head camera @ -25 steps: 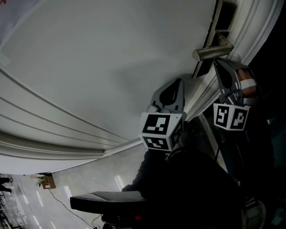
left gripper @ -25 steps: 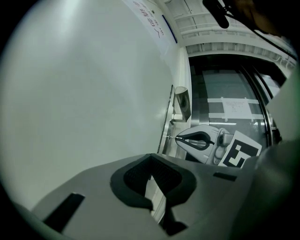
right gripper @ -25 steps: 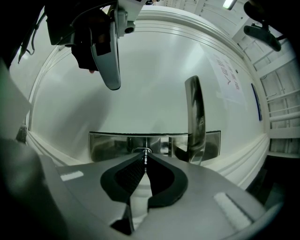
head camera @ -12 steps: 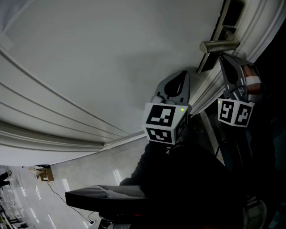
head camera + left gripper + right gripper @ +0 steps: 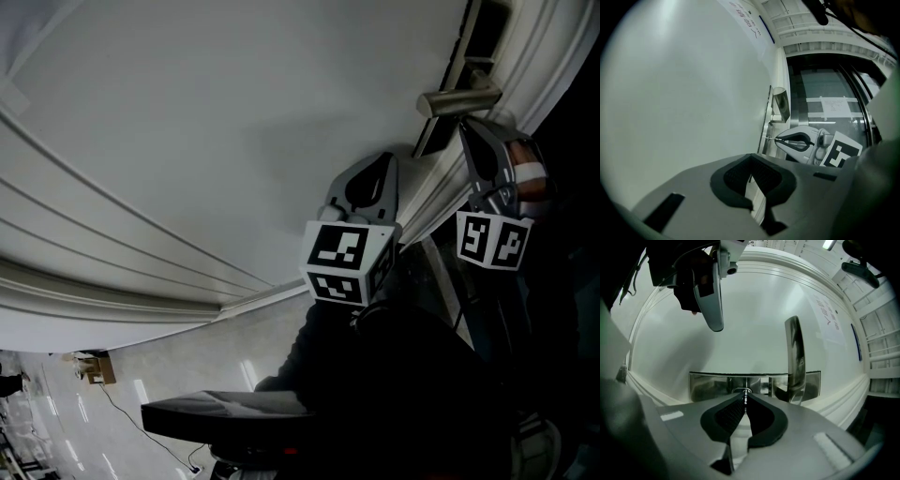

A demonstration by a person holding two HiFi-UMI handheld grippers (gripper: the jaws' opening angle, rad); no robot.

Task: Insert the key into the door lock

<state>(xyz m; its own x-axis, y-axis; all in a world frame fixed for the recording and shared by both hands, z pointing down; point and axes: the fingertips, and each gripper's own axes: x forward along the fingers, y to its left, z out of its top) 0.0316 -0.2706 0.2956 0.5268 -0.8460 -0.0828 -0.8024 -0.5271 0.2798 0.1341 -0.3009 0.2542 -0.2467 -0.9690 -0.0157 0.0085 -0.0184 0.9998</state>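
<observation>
Barely anything's been shifted lately: the key (image 5: 745, 390) is pinched in the right gripper (image 5: 745, 394), aimed lengthwise at the door lock (image 5: 737, 390) just ahead, with the left gripper (image 5: 751, 158) closed empty farther off.

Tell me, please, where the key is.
Right gripper view, centre: the key is pinched in the right gripper, tip at the lock plate, left of the door handle.

Soft light is falling on the pale door (image 5: 234, 112), while the near right is sinking into black shadow. Fisheye distortion is bending both gripper views.
</observation>
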